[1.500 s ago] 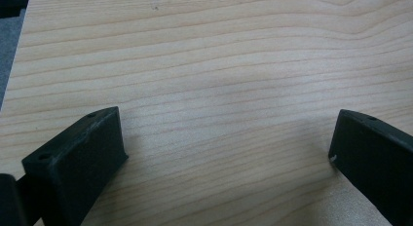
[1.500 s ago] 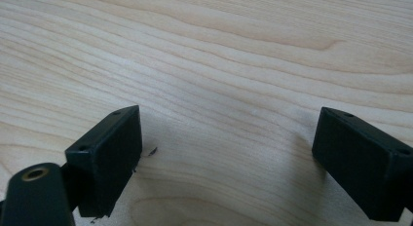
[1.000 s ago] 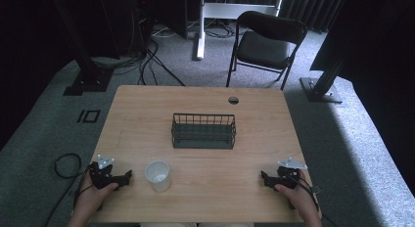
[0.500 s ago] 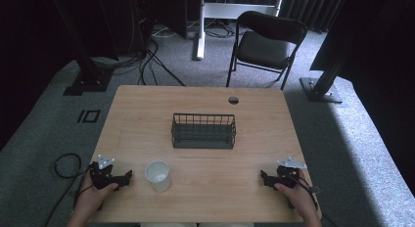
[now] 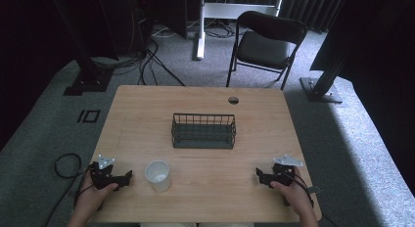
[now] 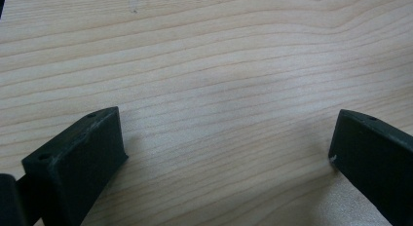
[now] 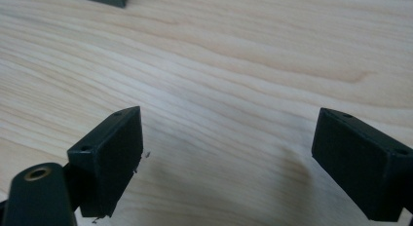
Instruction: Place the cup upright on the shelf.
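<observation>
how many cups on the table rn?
1. A clear plastic cup stands upright near the table's front edge, just right of the left tongs, in front of the wire basket. Nothing seems to be hiding another.

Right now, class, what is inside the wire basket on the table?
Nothing shows inside the wire basket: its dark floor looks bare through the open top. The strip just behind its near wall is screened by the wires.

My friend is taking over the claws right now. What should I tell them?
Left claw: open, holding nothing, resting on the table near the front left corner.
Right claw: open, holding nothing, near the front right corner.
Cup: upright, just right of the left claw, not touched.
Basket: mid-table, looks empty.
Done: nothing yet.
Left: probably pick up the cup and put it in the basket.
</observation>
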`<state>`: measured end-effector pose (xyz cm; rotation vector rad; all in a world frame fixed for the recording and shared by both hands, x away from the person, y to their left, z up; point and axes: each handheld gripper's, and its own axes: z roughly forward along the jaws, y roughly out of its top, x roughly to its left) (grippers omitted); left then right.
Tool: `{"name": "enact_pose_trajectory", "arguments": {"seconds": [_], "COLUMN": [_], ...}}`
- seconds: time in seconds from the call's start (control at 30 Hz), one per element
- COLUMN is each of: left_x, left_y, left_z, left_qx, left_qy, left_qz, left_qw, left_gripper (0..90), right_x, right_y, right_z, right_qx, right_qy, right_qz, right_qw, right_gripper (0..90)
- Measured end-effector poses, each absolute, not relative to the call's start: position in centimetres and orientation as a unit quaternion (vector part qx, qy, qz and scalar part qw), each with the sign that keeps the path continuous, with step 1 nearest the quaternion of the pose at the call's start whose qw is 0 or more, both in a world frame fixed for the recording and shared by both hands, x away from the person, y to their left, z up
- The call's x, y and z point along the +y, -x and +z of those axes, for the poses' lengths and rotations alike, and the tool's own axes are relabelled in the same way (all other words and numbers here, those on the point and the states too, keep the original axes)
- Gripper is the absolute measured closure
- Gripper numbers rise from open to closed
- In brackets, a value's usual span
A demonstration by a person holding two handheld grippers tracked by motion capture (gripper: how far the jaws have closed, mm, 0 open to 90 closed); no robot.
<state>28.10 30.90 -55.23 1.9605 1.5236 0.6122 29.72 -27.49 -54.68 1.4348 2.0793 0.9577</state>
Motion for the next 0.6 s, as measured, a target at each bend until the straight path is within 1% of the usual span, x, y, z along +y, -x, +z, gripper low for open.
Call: {"name": "enact_pose_trajectory", "arguments": {"seconds": [0.6], "left_x": [30.9], "left_y": [-28.1], "left_z": [-55.2], "left_qx": [0.57], "left_qy": [-0.734], "left_qz": [0.229], "left_qw": [0.288], "left_gripper": [0.0], "right_x": [-24.1], "right_y": [-30.2], "right_z": [-52.0], "right_qx": [0.765], "right_qy": [-0.468], "right_qz": [0.387], "right_qw": [0.217], "right_gripper": [11.2]}}
